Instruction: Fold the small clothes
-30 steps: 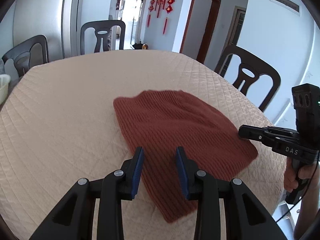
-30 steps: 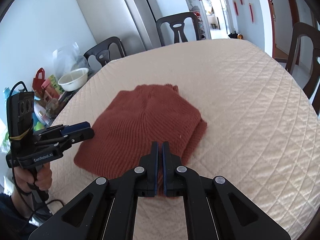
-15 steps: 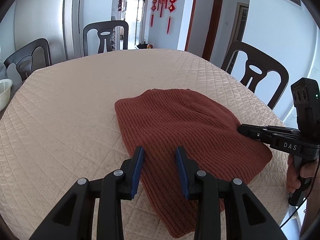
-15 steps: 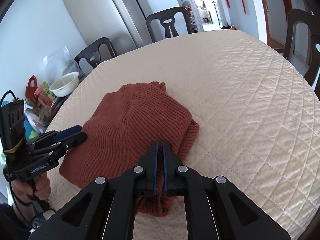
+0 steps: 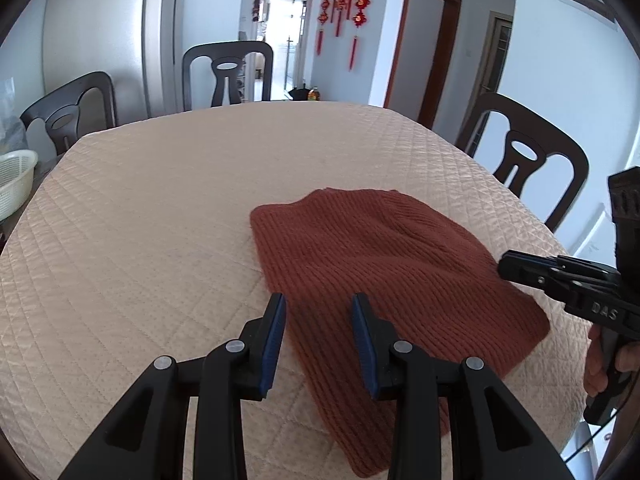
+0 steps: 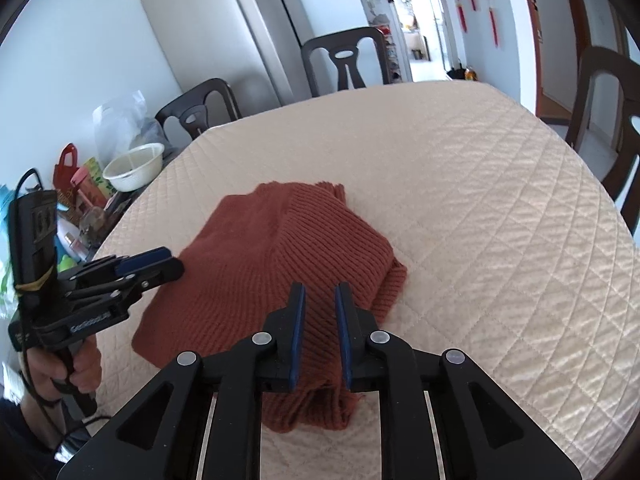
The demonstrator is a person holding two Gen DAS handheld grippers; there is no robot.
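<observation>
rust knit sweater (image 6: pixel 280 264) lies folded on the quilted bench (image 6: pixel 480 200). right tongs (image 6: pixel 320 294) have just been opening, nothing pinched, cloth underneath. left tongs (image 5: pixel 318 304) sit apart above its near edge, gripping nothing.

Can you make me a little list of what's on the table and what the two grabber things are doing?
garment: rust-brown ribbed knit garment, folded, lying flat
surface: round table under a cream quilted cover
left gripper: jaws open, above the garment's near edge, nothing pinched
right gripper: jaws have just been opening; knit lies below the gap, pads not pressing it
beside the table: dark wooden chairs, white plastic basket
fold: looks done; both grippers free
</observation>
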